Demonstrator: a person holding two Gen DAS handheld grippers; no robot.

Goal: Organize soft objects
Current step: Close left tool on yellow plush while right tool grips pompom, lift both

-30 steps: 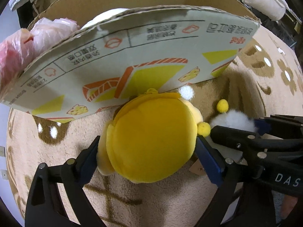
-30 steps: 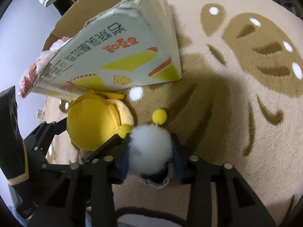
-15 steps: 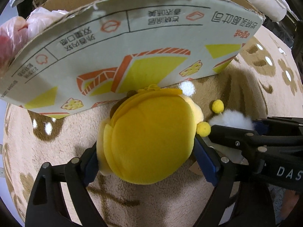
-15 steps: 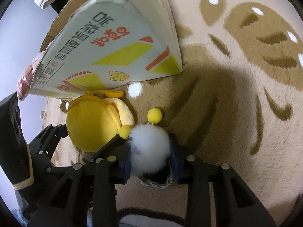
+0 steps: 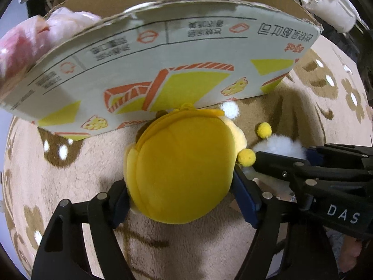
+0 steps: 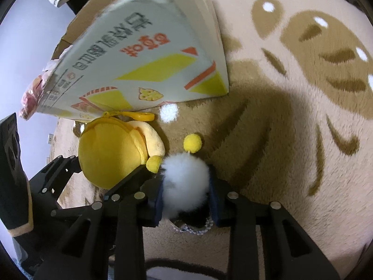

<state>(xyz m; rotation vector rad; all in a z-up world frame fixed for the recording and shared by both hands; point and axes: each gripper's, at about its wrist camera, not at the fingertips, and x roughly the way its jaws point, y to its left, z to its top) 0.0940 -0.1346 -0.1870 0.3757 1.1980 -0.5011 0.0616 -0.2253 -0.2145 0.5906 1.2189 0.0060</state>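
Note:
My left gripper [image 5: 180, 200] is shut on a round yellow plush pouch [image 5: 184, 170], held just above the rug in front of the cardboard box [image 5: 163, 53]. The pouch [image 6: 109, 156] also shows in the right wrist view, with a yellow clip loop at its top. My right gripper [image 6: 185, 193] is shut on a white fluffy pompom toy [image 6: 185, 184] with two small yellow balls on stalks. The pompom toy [image 5: 279, 145] sits just right of the pouch in the left wrist view, beside the right gripper's black fingers [image 5: 291, 165].
The box's printed flap [image 6: 149, 58] leans out over the rug. Pink plastic-wrapped items [image 5: 28, 44] bulge from the box's left side. The beige patterned rug [image 6: 291, 116] spreads to the right. White bundles [image 5: 326, 2] lie behind the box.
Both grippers, with their toys, have shifted slightly relative to the box; the view bobbed down, then up again. The grips are unchanged.

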